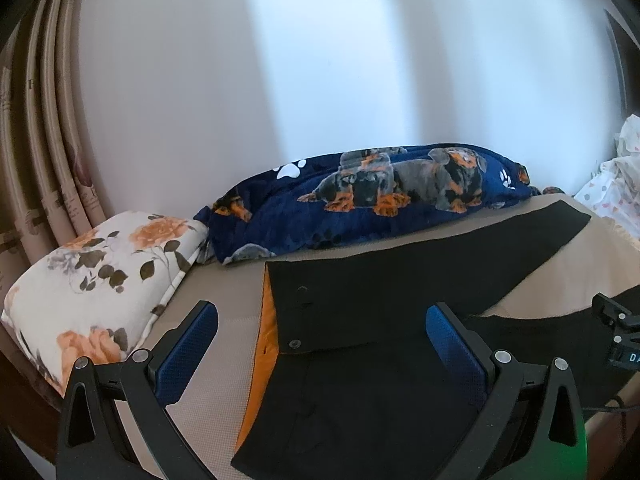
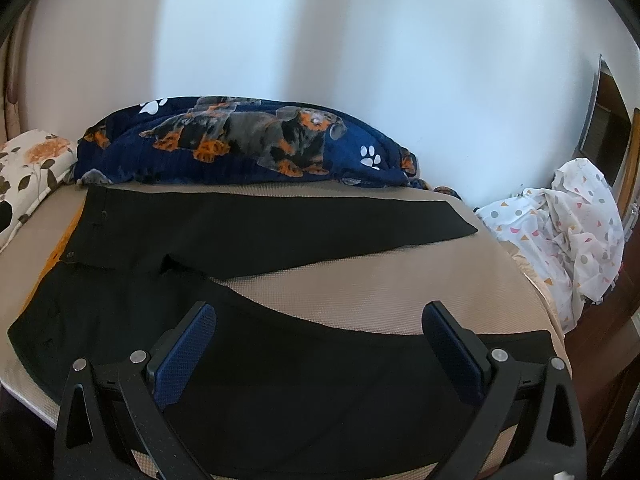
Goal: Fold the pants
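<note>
On the tan bed (image 2: 360, 288), black pants (image 2: 248, 224) lay spread flat. Left claw (image 1: 320, 344) and right claw (image 2: 320, 344) both gaped wide, grasping nothing.

The pants (image 2: 248, 224) were matt black cloth. The blanket (image 1: 360, 196) looked plush, and the mattress (image 2: 380, 288) cover was a rough beige weave.

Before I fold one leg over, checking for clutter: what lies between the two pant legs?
Only bare beige bed surface shows between the far leg and the near leg, in the right wrist view.
</note>
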The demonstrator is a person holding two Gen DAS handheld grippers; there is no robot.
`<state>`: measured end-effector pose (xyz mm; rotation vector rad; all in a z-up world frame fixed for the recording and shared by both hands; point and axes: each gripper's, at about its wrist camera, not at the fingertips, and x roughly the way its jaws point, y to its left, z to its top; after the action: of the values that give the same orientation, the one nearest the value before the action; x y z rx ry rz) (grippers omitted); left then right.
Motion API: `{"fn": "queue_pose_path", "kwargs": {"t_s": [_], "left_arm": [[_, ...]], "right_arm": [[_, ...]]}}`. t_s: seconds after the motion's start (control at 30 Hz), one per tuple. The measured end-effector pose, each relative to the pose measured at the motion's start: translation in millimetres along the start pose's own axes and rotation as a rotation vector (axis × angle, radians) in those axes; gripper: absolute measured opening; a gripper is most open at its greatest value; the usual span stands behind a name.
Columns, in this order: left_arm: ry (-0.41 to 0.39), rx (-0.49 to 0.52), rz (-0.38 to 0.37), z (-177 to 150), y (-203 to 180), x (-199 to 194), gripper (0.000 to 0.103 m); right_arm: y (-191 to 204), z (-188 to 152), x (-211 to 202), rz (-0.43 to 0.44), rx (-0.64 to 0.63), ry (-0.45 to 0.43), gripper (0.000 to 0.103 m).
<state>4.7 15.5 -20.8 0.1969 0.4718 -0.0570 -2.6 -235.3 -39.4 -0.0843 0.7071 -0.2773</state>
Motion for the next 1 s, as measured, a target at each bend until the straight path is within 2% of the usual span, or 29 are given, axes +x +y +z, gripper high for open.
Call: {"fn": "queue_pose_path", "kwargs": {"t_s": [0.2,0.37,0.53,0.67,0.73,0.8,0.87,1.0], "left_arm": [[0.042,-0.031,-0.013,-3,21,12,0.103],[0.147,-0.110,-0.057,-4,58,45,0.103],[0.196,-0.130,-0.063,-16,86,77,0.103],[0.235,-0.166,-0.155,-16,106,111,0.102],[0.244,-0.168,-0.152,-13,116,131,0.101],[0.250,-0.168,-0.183,-6,123,153,0.101],[0.272,-0.189,-0.239,-1,133,183,0.101],[0.347,-0.165,-0.279,3,145,245,0.101]], "right_arm": [[10,6,8,0.021,-0.013,0.023,0.103],[21,9,20,0.143,-0.011,0.068,0.103],[39,10,23,0.183,-0.059,0.051,0.103],[50,12,30,0.199,-0.086,0.053,0.103],[54,12,35,0.207,-0.097,0.062,0.103],[58,12,42,0.210,-0.104,0.075,0.103],[58,10,50,0.208,-0.103,0.097,0.103],[58,6,71,0.201,-0.094,0.151,0.103]]}}
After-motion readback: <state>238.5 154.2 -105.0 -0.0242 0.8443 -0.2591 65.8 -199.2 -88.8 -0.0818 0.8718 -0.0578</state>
